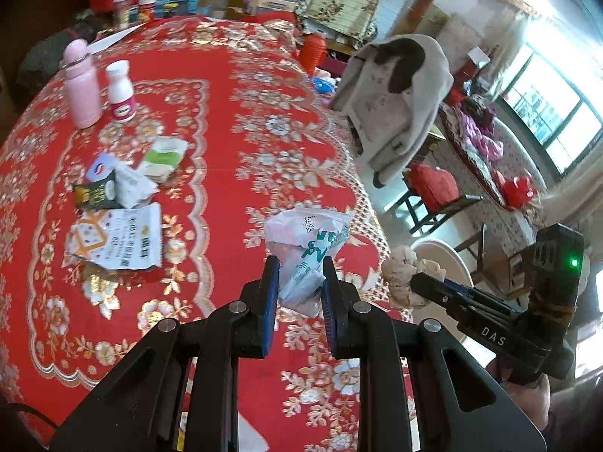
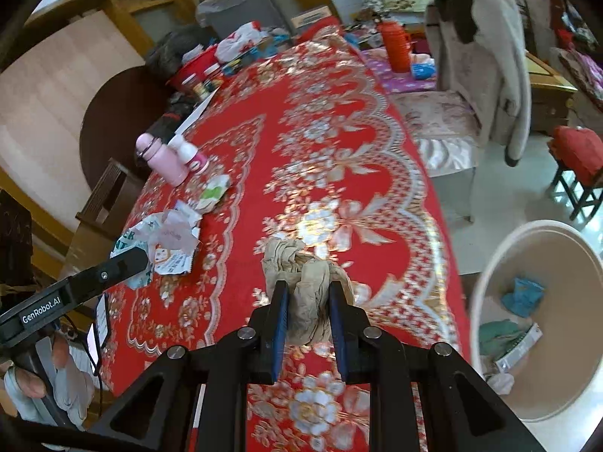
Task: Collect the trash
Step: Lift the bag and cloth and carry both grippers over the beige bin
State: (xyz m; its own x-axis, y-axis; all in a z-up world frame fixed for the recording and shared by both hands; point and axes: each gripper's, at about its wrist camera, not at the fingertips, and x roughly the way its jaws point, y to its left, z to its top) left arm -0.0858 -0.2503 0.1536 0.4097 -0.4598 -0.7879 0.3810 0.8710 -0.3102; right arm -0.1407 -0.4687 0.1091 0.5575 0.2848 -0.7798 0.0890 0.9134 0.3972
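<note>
Red floral worktop (image 2: pixel 339 132), beige bin (image 2: pixel 490 282) off its right edge, seen properly only from right wrist view. Left gripper (image 1: pixel 299 277) clamped on a white-green wrapper (image 1: pixel 305 248); right gripper (image 2: pixel 308 299) clamped on crumpled tan paper (image 2: pixel 301 263). Risk: light wrapper slipping loose short of bin. More wrappers (image 1: pixel 113 233) far left on worktop.

Wrappers (image 1: pixel 113 203) on table (image 1: pixel 233 120); bin (image 2: pixel 542 324) right of table.
</note>
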